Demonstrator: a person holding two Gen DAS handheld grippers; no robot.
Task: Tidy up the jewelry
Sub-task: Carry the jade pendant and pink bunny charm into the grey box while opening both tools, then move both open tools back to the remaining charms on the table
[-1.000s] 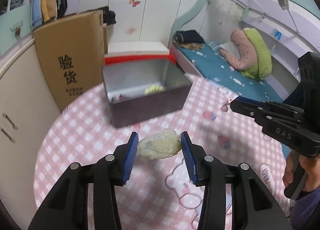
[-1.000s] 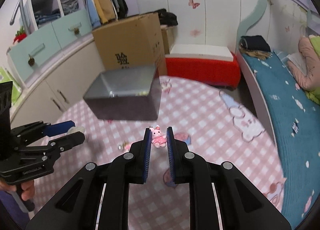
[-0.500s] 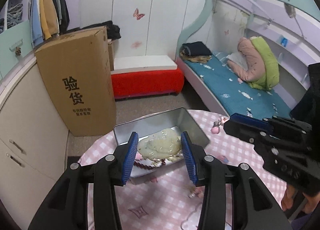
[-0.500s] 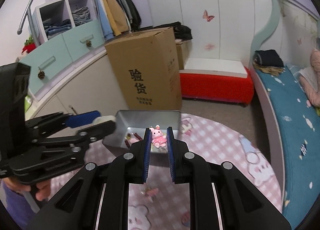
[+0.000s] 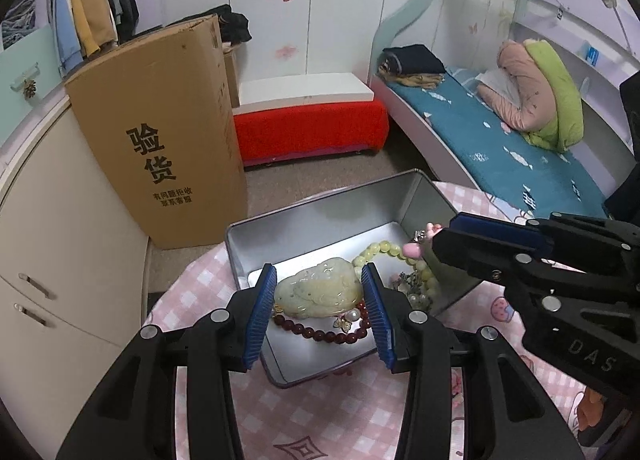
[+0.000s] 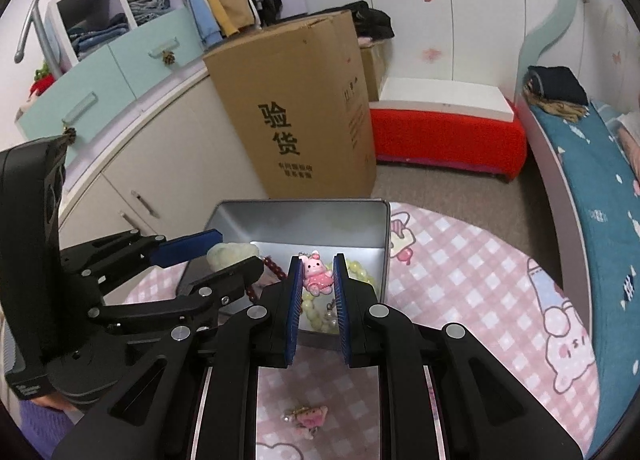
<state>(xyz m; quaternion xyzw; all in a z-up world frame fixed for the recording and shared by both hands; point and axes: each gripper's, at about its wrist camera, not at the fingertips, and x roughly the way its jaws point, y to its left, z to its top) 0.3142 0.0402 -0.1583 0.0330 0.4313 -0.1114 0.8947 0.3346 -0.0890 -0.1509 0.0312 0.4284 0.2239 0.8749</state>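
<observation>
My left gripper [image 5: 320, 292] is shut on a pale green jade pendant [image 5: 316, 292] and holds it over the open metal tin [image 5: 320, 207]. My right gripper [image 6: 317, 280] is shut on a pink bunny charm [image 6: 316, 278], also over the tin [image 6: 300, 215]. Inside the tin lie a dark red bead bracelet [image 5: 320, 334] and a pale yellow-green bead bracelet [image 5: 384, 248]. The right gripper [image 5: 436, 238] shows at right in the left wrist view, the left gripper [image 6: 228, 256] at left in the right wrist view.
The tin sits at the far edge of a round table with a pink checked cloth [image 6: 460, 260]. A pink charm [image 6: 308, 416] lies on the cloth near me. A tall cardboard box [image 5: 160, 131], a red bench [image 5: 308, 127] and a bed [image 5: 500, 151] stand beyond.
Both grippers have risen and moved forward from the table's middle to above the tin, each keeping hold of its piece. The views now look down into the tin.
</observation>
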